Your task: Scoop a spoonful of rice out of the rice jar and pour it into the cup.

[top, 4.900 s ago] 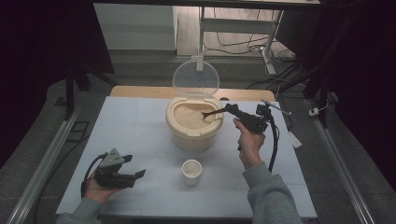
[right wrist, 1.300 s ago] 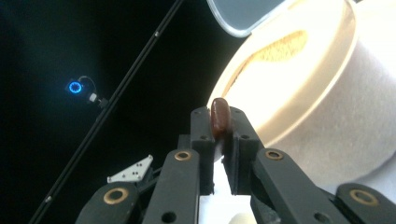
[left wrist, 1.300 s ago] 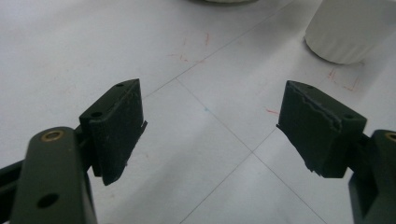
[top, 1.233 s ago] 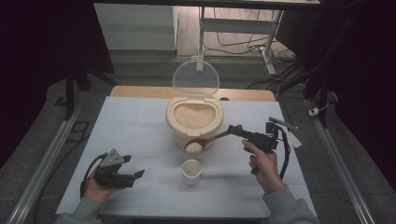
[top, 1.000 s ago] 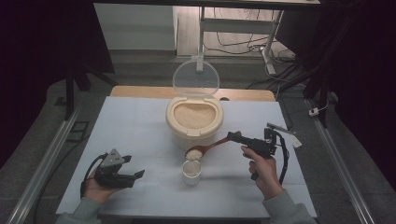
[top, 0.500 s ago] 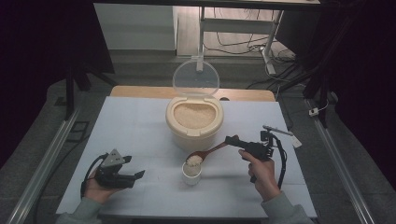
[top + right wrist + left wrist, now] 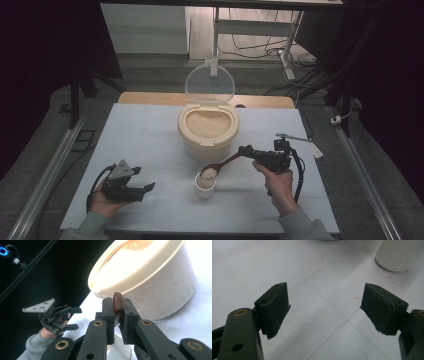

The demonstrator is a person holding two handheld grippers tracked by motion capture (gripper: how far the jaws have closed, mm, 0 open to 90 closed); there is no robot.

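Right gripper (image 7: 248, 150) clamped on spoon (image 7: 220, 166) over cup (image 7: 205, 185) beside rice tub (image 7: 208, 131); left gripper (image 7: 146, 188) agape on desk (image 7: 150, 135).

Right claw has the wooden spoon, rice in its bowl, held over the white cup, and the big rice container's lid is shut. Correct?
Not quite: the lid is open, standing up behind the rice container, as the high view shows. The rest holds: the right claw grips the wooden spoon, its rice-loaded bowl over the white cup.
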